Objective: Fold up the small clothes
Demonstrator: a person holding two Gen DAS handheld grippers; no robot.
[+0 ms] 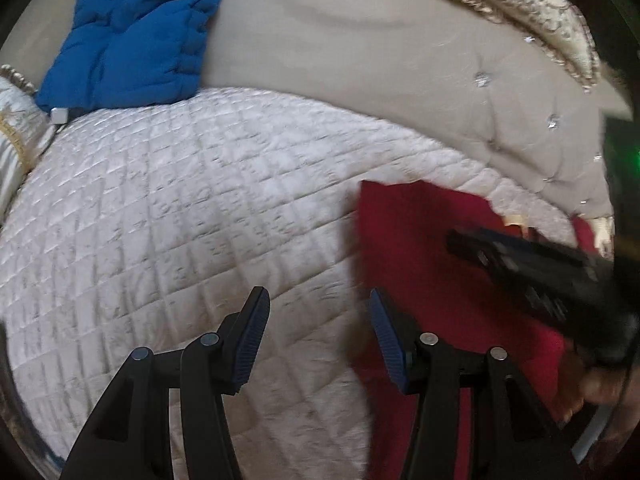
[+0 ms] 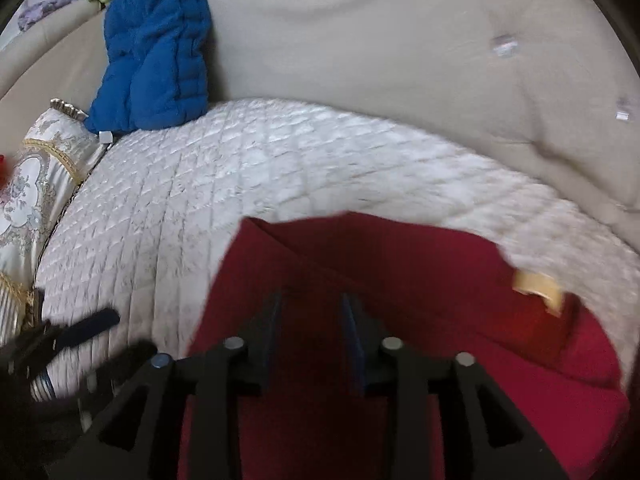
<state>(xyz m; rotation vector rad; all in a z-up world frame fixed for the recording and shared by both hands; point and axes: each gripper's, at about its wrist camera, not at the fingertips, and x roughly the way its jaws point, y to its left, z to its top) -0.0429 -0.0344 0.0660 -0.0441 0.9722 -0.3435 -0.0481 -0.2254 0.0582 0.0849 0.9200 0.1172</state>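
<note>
Tongs on my left (image 1: 318,300) stand spread wide over the white quilted bed cover (image 1: 180,208), pinching nothing, with the edge of the red cloth garment (image 1: 432,264) just beside the right-hand finger. My right tongs (image 2: 310,304) hover above that same red garment (image 2: 400,280); their fingers are apart with a narrow gap, and I see no fabric between them, though motion blur softens the tips.

One red garment lies flat on the quilted cover (image 2: 200,184), toward its near right part, with a tan label (image 2: 538,286) at its far edge. Behind the cover rises a beige tufted headboard (image 1: 380,64) set with small shiny buttons. One blue puffy quilted jacket (image 1: 136,32) leans against it at the far left.

My left view alone shows a gold-trimmed patterned pillow (image 1: 480,4) at upper right, and the right tongs (image 1: 472,242) crossing the garment. My right view alone shows clearly an ornate floral cushion (image 2: 36,184) at the left.
</note>
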